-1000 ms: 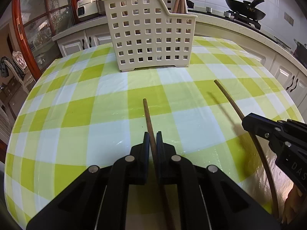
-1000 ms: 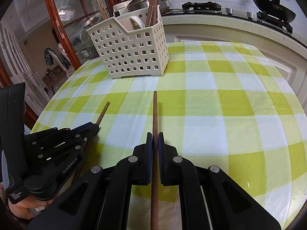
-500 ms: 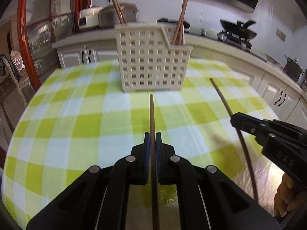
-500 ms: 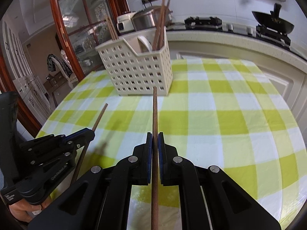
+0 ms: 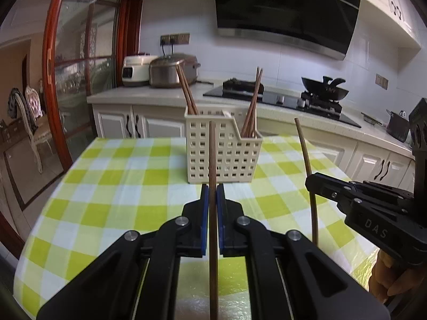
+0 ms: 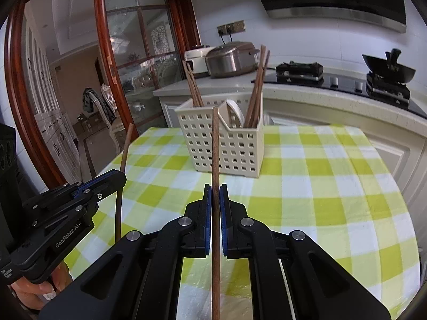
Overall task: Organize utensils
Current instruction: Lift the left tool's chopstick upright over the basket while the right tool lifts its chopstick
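Two chopsticks to handle, one per gripper. At the left: left gripper (image 5: 212,190) closed hard on the left chopstick (image 5: 212,154), pinched between the blue pads partway along the shaft, with the tip forward and the tail running back under the camera. Held in the air over the near half of the table (image 5: 106,186), not touching the checked cloth. Straight ahead, toward the far edge and about midway across: the basket (image 5: 234,160), upright, with other chopsticks already leaning in its left and right compartments. At the right: right gripper (image 6: 215,190) likewise clamped on the right chopstick (image 6: 215,146), with the same mid-shaft pinch and the tip aimed at the basket. Probably very light, stiff and slim, so no load to speak of. Smooth and narrow enough, though, to pivot or slide between flat pads. Best kept gripped near the middle as now, never near the tip, leaving a long free end to lower into a compartment. Unlikely to break, but liable to catch on the basket's rim if tilted.
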A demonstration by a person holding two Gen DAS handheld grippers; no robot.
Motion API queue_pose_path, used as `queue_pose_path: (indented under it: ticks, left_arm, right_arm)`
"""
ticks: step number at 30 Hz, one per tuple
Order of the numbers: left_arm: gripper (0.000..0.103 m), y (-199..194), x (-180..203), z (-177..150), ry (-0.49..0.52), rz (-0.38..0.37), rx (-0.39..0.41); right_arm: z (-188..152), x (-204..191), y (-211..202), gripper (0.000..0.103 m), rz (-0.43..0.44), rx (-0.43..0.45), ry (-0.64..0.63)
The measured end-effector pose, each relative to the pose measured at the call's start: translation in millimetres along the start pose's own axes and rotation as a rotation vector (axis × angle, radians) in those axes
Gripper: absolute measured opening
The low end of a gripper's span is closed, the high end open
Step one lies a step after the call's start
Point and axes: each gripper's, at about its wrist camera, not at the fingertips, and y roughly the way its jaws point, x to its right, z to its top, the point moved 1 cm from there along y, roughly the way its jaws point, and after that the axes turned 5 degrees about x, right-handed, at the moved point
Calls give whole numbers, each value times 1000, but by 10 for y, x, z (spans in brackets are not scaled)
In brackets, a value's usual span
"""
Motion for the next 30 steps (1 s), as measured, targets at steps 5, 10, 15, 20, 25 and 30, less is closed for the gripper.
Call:
queue_pose_path:
  ticks: [5, 10, 15, 20, 25, 30]
  left_arm:
    - [6, -149, 21, 61, 12, 0, 40]
    - [6, -242, 18, 90, 17, -2, 68]
    - [6, -347, 20, 134, 26, 1, 100]
    - [6, -350, -2, 157, 27, 1, 110]
    - [6, -351, -12, 193, 33, -1, 123]
    - [6, -333, -25, 244, 43, 3, 146]
  right_arm:
    - [59, -81, -106, 7, 7, 34, -19]
    - [111, -168, -225, 7, 8, 73, -48]
    - [142, -217, -296, 7, 7, 90, -62]
    - [152, -237, -319, 7, 3, 97, -66]
    - [168, -228, -295, 7, -3, 97, -68]
    - [192, -255, -298, 7, -5, 106, -74]
